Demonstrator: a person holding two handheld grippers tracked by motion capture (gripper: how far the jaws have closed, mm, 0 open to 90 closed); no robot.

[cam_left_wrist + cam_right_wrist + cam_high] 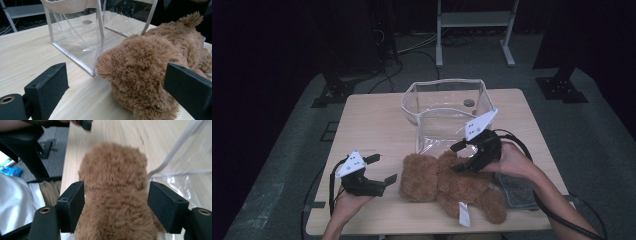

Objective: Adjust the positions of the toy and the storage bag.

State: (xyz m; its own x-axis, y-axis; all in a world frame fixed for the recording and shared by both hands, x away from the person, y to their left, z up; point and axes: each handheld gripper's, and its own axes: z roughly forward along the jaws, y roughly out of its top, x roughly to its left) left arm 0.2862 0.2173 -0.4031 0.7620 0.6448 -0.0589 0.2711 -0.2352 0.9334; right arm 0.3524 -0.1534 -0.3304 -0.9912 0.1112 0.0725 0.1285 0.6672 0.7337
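Teddy bear (447,185) is laid flat on the table (372,125), head close against the clear bag (447,107), presumably staged for loading; bag is stood upright with mouth open to receive it; right gripper (115,202) is set astride the bear's body, jaws spread wide, fur between them, no squeeze evident; left gripper (379,169) is held open just beside the head, touching nothing, apparently in reserve.

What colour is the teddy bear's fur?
Light brown, clearest in the left gripper view: teddy bear.
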